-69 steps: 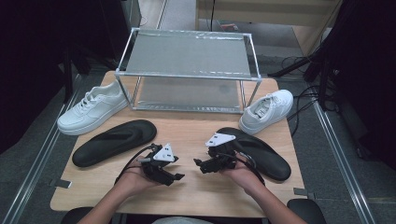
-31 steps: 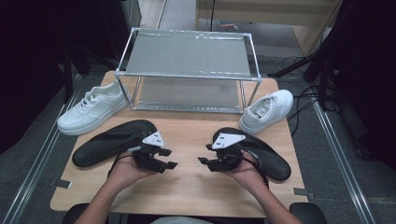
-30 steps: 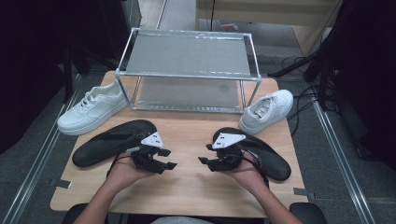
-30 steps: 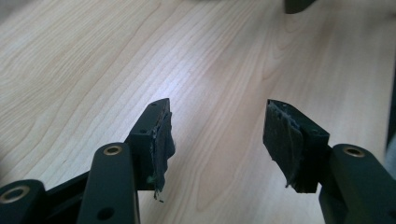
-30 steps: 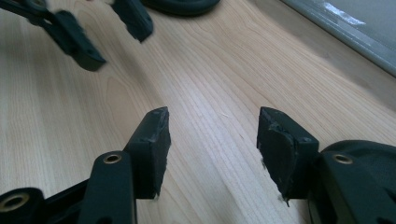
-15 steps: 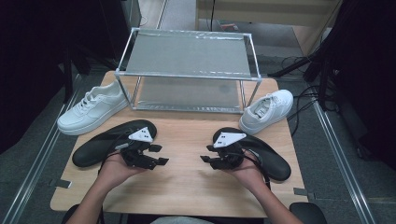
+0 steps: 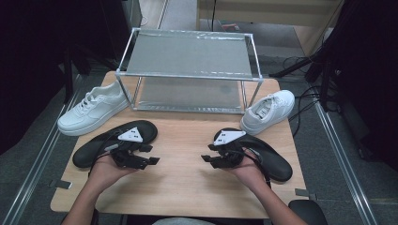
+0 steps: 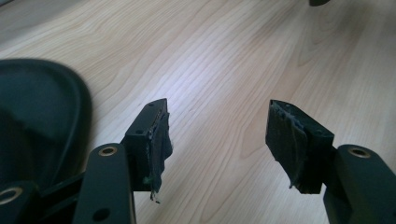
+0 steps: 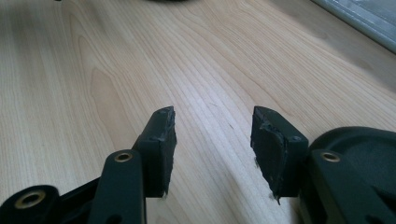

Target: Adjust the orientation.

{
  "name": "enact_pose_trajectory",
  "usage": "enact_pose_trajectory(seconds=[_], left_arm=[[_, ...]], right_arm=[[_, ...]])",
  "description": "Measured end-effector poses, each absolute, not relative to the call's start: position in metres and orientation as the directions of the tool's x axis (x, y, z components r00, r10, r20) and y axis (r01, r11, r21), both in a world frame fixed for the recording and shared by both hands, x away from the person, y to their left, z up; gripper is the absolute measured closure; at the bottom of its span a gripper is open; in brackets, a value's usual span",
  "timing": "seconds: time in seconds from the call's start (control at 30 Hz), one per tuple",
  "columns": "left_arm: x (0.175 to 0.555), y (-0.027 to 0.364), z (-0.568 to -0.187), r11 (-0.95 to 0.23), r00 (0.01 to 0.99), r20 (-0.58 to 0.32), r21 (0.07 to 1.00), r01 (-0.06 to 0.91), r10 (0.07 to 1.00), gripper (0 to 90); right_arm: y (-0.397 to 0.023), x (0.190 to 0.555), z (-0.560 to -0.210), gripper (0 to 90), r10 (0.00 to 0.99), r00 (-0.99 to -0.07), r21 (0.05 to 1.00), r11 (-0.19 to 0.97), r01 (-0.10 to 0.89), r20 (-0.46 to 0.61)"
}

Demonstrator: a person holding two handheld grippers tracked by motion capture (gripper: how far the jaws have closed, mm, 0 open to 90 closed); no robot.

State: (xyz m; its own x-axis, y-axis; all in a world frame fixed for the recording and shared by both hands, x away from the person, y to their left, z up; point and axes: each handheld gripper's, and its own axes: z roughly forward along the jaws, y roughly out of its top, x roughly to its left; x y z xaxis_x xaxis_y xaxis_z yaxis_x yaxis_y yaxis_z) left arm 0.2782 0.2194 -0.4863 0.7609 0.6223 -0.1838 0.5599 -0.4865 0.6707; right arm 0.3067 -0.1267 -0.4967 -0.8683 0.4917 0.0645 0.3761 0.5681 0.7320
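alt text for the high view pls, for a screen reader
A person's hands hold the open left gripper and right gripper over a light wooden table, each beside a flat black slipper. Behind stand a metal two-tier rack and two white sneakers.

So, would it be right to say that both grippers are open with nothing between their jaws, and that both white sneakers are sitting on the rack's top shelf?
Not quite: both grippers are open and empty, but the sneakers are not on the rack. The high view shows the left sneaker and the right sneaker on the table, one on either side of the rack.
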Motion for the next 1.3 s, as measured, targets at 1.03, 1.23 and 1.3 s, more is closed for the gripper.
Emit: enact_pose_trajectory(seconds=[1.03, 1.23, 1.3], left_arm=[[0.255, 0.314, -0.484, -0.296, 0.586, -0.201, 0.708, 0.641, 0.785, 42.0], [0.255, 0.327, -0.488, -0.278, 0.561, -0.200, 0.706, 0.651, 0.803, 41.9], [0.257, 0.329, -0.491, -0.276, 0.551, -0.197, 0.701, 0.657, 0.811, 42.0]], right_arm=[[-0.102, 0.315, -0.501, 49.1, 0.417, -0.905, 0.703, 0.617, 0.353, 0.087], [-0.101, 0.315, -0.502, 49.0, 0.414, -0.906, 0.700, 0.622, 0.351, 0.087], [-0.101, 0.314, -0.502, 49.0, 0.417, -0.905, 0.697, 0.623, 0.354, 0.087]])
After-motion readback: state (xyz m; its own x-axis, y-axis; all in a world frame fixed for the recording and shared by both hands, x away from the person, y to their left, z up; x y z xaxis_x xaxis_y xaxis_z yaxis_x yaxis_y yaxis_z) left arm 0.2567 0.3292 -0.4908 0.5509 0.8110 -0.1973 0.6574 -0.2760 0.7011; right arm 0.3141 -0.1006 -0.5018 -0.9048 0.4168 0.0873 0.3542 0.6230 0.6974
